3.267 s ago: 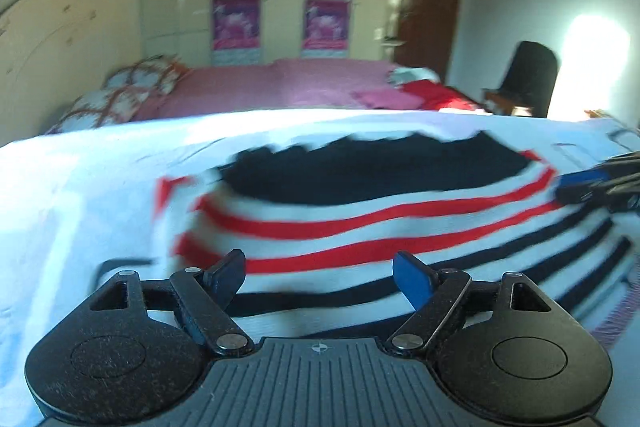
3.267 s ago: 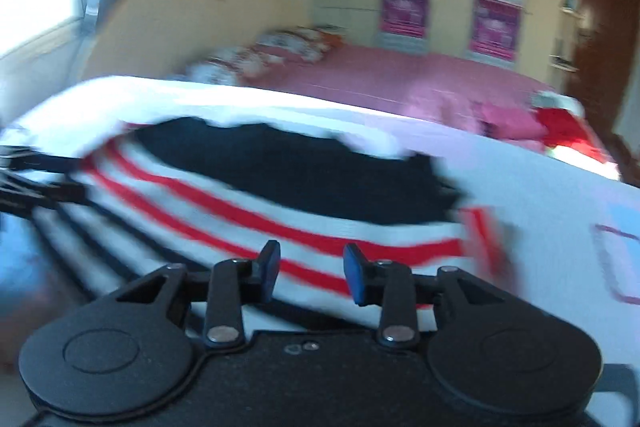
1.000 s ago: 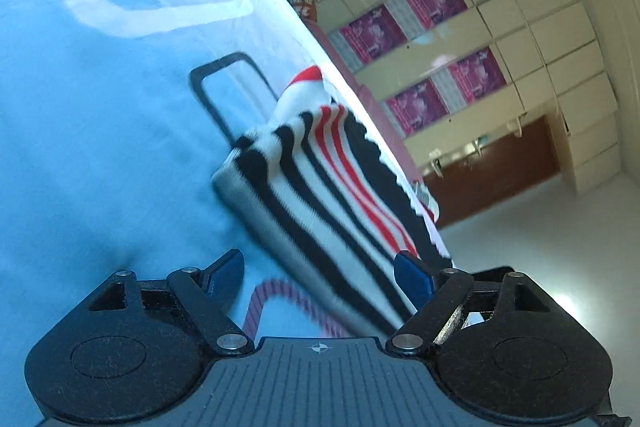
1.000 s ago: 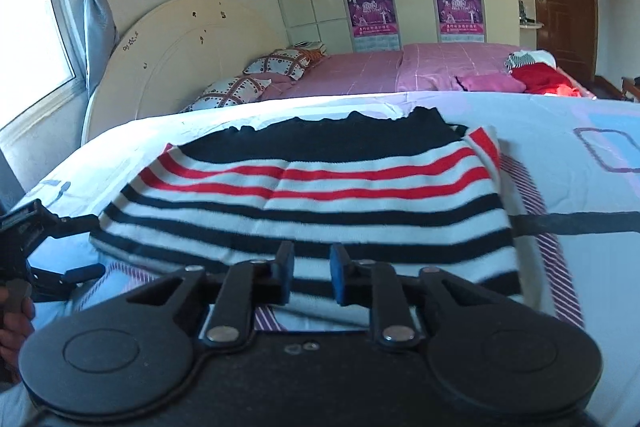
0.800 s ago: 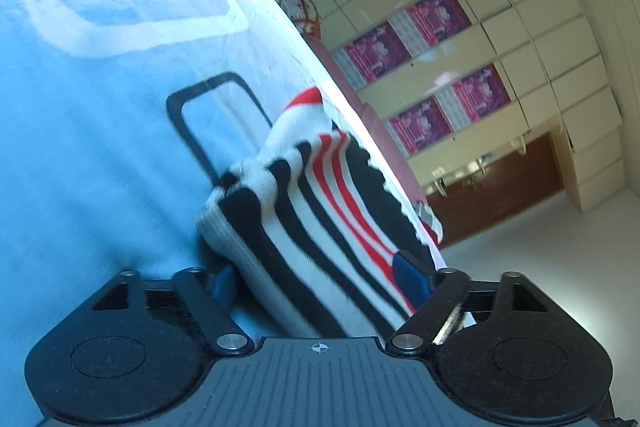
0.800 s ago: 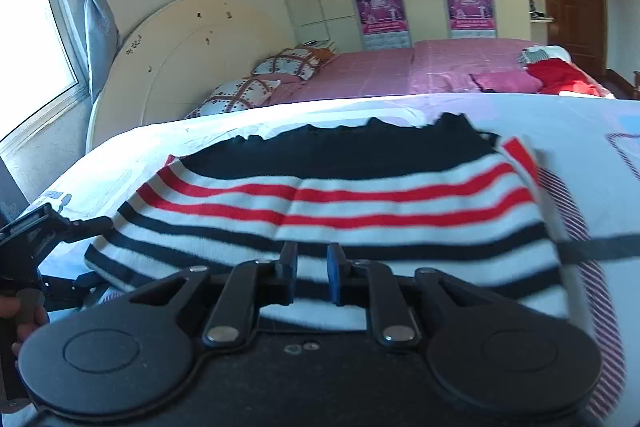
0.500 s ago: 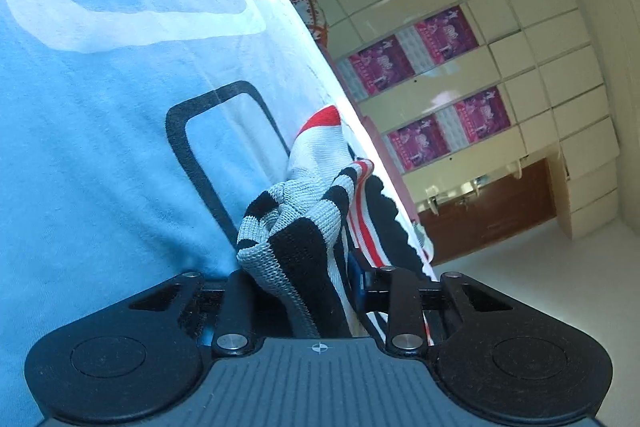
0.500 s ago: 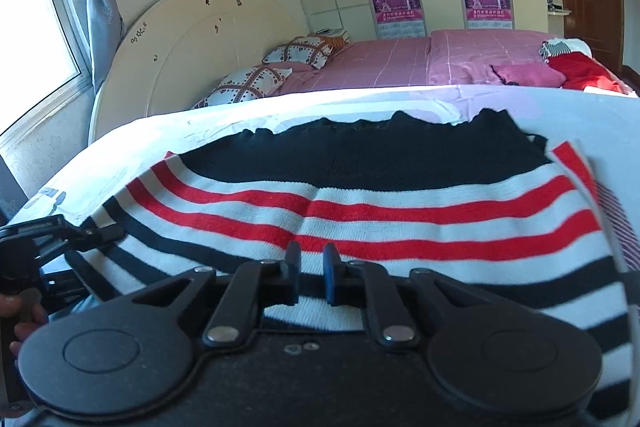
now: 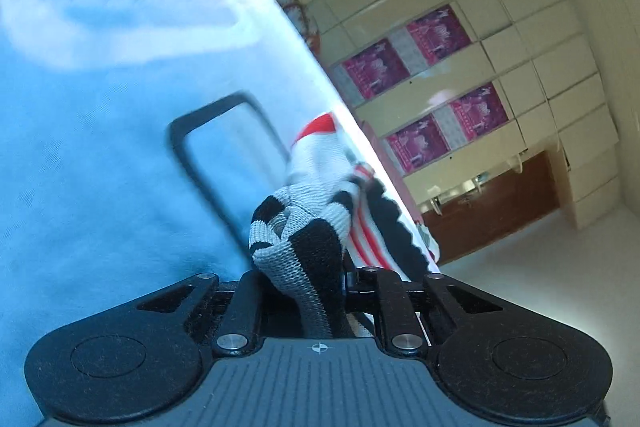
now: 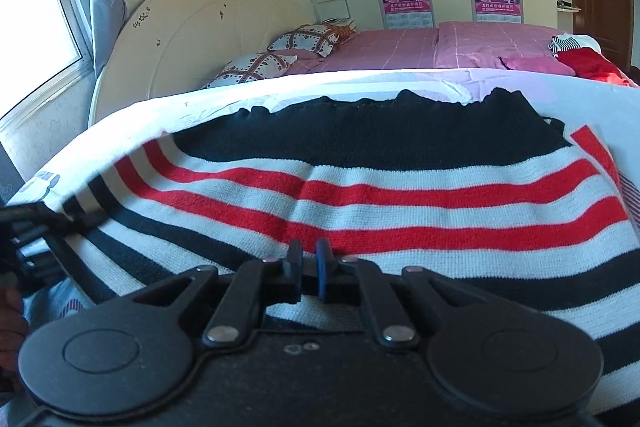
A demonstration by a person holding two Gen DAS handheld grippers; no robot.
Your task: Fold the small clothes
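Both grippers have just closed: left gripper (image 9: 298, 277) bunches the sweater (image 10: 400, 195) corner, right gripper (image 10: 308, 267) pinches — seemingly — its near hem, so we're ready to fold.

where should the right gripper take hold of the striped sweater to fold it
Grip the near hem edge of the red, white and black striped knit sweater, coming in low from the near side, along the white bedsheet. The sweater lies flat with the hem facing the right gripper, so only that thin edge fits between the jaws. The left gripper already pinches the left corner.
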